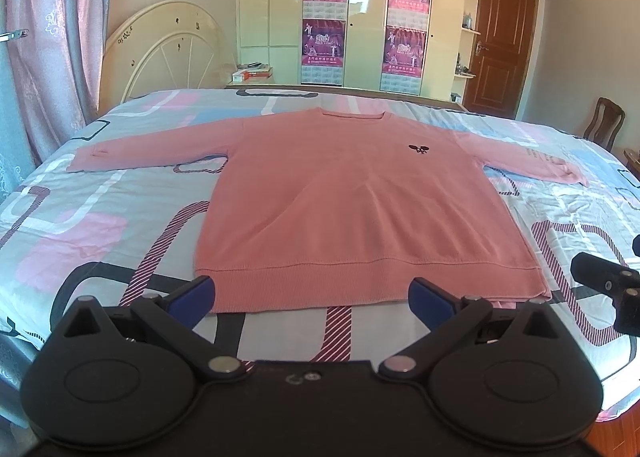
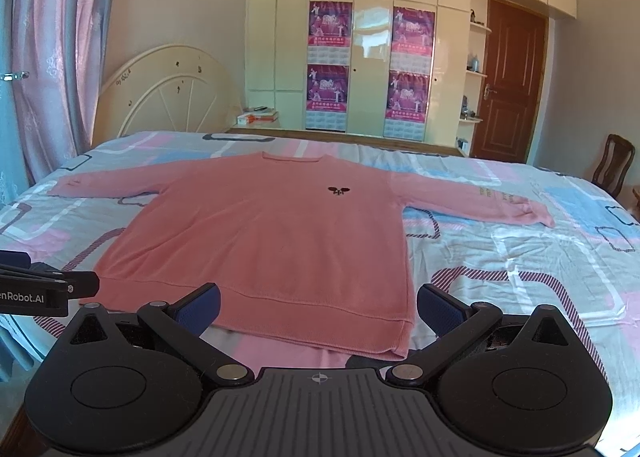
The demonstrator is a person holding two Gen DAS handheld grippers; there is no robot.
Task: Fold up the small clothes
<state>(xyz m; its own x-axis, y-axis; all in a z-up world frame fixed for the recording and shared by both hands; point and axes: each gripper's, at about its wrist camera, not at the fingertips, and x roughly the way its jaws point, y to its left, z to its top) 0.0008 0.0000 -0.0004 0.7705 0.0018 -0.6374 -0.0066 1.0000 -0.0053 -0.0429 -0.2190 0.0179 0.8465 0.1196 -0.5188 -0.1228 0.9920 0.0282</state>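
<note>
A pink long-sleeved sweater (image 1: 360, 201) (image 2: 264, 241) lies flat and face up on the bed, both sleeves spread sideways, a small dark emblem (image 1: 419, 148) on its chest. Its ribbed hem faces me. My left gripper (image 1: 312, 297) hovers open just before the hem's middle, with nothing between its blue pads. My right gripper (image 2: 318, 309) is open too, over the hem's right corner, holding nothing. The right gripper's tip shows at the edge of the left wrist view (image 1: 608, 289), and the left gripper appears at the left of the right wrist view (image 2: 44, 289).
The bed carries a patterned sheet (image 1: 100, 217) in pink, blue and grey. A cream headboard (image 1: 168, 49) leans at the back left, beside curtains (image 1: 44, 37). A wardrobe with posters (image 1: 360, 17), a brown door (image 1: 500, 37) and a wooden chair (image 1: 604, 121) stand behind.
</note>
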